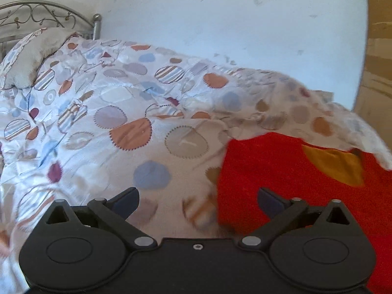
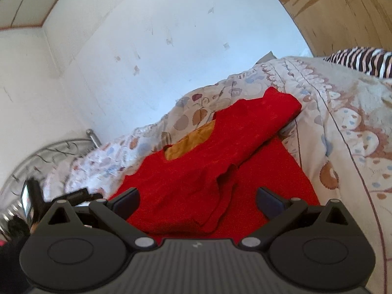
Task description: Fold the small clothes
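Shirt (image 2: 220,161), red, lies on the bed (image 2: 343,112), one sleeve folded across. Soft and limp, it should be pinched at hem corners. Left gripper (image 1: 198,199) and right gripper (image 2: 198,199) hold jaws open, empty.

The left gripper (image 1: 198,202) is hanging wide open over the spotty blanket (image 1: 117,112), beside the red shirt (image 1: 289,176).

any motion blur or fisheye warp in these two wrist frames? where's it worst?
Left wrist view: motion blur smears the patterned quilt toward the right and bottom, while the left gripper stays sharp; the wall edge bows. Right wrist view: blur is confined to the lower left around the metal headboard; the red garment reads fairly crisp, and the wall and ceiling lines curve strongly. Even daylight, no glare.
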Available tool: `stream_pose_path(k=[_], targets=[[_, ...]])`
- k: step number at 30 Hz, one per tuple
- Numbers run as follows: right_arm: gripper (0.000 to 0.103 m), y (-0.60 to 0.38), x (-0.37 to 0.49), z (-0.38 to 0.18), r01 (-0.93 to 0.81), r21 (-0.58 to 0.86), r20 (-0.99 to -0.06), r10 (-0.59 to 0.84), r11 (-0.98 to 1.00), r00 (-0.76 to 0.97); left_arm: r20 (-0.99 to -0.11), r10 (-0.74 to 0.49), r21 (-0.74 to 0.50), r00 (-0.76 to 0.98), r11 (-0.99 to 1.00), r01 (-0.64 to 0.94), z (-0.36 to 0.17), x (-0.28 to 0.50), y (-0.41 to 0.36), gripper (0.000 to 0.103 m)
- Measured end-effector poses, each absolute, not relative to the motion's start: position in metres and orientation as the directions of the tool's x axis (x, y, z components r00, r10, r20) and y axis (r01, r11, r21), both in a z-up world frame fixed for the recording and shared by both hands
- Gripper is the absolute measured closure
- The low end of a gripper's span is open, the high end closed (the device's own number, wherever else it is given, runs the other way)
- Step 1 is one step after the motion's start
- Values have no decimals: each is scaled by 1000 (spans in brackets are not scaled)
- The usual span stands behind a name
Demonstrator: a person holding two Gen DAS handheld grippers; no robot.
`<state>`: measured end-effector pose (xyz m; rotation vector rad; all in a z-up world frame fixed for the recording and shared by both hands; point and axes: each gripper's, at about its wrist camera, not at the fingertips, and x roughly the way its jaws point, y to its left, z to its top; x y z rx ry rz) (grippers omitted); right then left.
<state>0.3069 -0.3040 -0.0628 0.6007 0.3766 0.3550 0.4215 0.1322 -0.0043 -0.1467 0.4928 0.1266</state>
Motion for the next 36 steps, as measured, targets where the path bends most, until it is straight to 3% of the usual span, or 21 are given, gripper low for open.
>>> stream_pose_path(k=[5, 10, 22, 25, 31, 36], targets=[[0, -293, 273, -50, -232, 376, -364, 373, 897, 853, -489, 34, -116, 872, 988, -103, 1, 347, 123, 1], [0, -291, 215, -49, -216, 127, -405, 250, 968, 879, -524, -17, -154, 852, 985, -75, -8, 279, 118, 1], [0, -348, 121, -80, -23, 118, -534, 83, 993, 842, -655, 51, -57, 754, 991, -117, -44, 201, 105, 1], [0, -350, 103, -85, -5, 60, -517, 35, 998, 855, -674, 85, -1, 734, 993, -116, -49, 189, 101, 1], [0, -334, 73, -88, -114, -177, -430, 28, 978, 903, -668, 83, -10, 739, 993, -120, -39, 170, 103, 1], [0, -321, 73, -90, -213, -204, -446, 102, 956, 889, -650, 79, -2, 755, 994, -106, -30, 159, 98, 1]])
